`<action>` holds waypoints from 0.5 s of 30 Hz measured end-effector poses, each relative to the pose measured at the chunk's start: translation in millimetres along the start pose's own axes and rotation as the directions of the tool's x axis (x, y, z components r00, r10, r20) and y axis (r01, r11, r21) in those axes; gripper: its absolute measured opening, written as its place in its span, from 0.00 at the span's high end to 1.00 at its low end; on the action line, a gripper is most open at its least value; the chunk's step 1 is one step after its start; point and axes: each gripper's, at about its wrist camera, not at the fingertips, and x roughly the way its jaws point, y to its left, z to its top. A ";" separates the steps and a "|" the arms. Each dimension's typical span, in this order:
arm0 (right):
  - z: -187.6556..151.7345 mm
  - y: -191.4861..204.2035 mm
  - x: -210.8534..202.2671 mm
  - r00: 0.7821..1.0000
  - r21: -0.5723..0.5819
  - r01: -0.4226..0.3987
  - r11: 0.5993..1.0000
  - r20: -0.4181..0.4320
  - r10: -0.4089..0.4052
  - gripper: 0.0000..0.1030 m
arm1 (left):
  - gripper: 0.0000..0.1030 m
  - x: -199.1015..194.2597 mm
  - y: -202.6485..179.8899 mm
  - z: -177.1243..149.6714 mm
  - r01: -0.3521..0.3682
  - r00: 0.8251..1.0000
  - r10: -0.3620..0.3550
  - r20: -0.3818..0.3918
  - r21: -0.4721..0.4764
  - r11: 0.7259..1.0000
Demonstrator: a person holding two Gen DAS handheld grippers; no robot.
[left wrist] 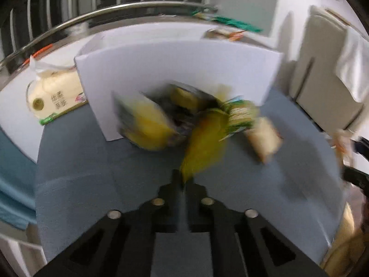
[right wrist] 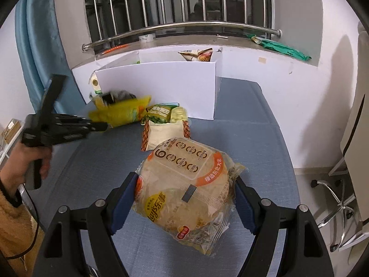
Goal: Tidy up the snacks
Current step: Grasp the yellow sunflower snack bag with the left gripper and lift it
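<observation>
1. The right gripper [right wrist: 185, 198] is clamping a pale bag of rice crackers [right wrist: 186, 194] between its two blue-padded fingers [right wrist: 124, 198], above the blue-grey mattress [right wrist: 253, 152].
2. The bag is showing the brand "Lay's" with Chinese letters in a yellow circle, a big "6" on the top panel and an orange band with white Chinese writing.
3. The left gripper [left wrist: 183, 180] is pinching the corner of a yellow snack bag [left wrist: 205, 138]; its fingers are closed together on it. Its print is too blurred to read.
4. More snack packs [right wrist: 165, 113] are lying in a pile just in front of the white box [right wrist: 161, 85].
5. One opened bag [right wrist: 198, 55] is standing inside the box.
6. A tissue pack [left wrist: 55, 97] with Chinese writing is lying just left of the box.
</observation>
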 end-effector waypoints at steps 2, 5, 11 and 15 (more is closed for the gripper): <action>0.6 1.1 0.9 1.000 0.003 -0.007 1.000 0.000 0.007 0.20 | 0.99 -9.6 -6.1 -2.7 -0.009 1.000 0.009 0.015 0.024 1.000; 1.7 5.4 3.3 1.000 -0.011 -0.012 1.000 -0.003 0.012 0.20 | 0.99 -29.4 -10.6 -6.9 0.053 0.996 -0.052 0.071 -0.013 0.999; 3.3 10.6 -0.4 1.000 -0.023 -0.019 1.000 0.003 0.019 0.20 | 1.00 -91.0 -28.3 -19.5 0.092 0.973 -0.084 0.215 -0.030 0.995; 6.6 13.1 -0.3 1.000 -0.025 -0.024 0.999 0.009 0.024 0.20 | 1.00 -116.6 -32.8 -22.0 0.073 0.964 -0.068 0.259 -0.010 0.997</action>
